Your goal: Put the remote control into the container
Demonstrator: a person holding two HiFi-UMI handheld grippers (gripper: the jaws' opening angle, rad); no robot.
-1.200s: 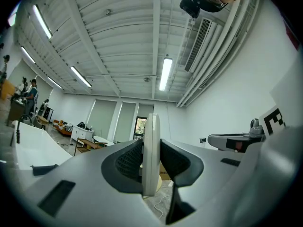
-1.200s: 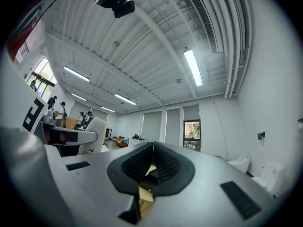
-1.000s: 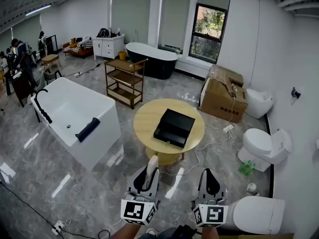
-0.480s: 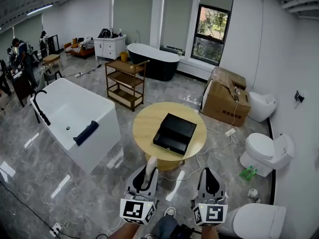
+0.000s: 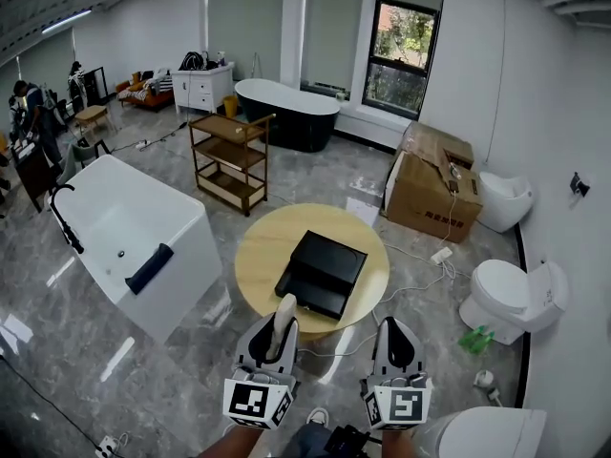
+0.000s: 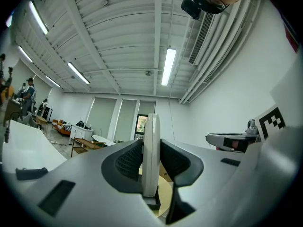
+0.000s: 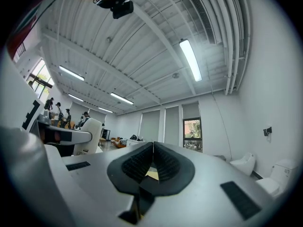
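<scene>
Remote control (image 5: 284,319) is sitting clamped in the left claw (image 5: 273,336), long axis pointing forward at the black container (image 5: 323,273) lying just ahead on the round surface (image 5: 258,254); the right claw (image 5: 398,340) is hanging alongside, clenched on nothing.

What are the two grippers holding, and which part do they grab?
The left gripper pinches the remote by its lower end. The right gripper holds nothing, jaws together.
</scene>
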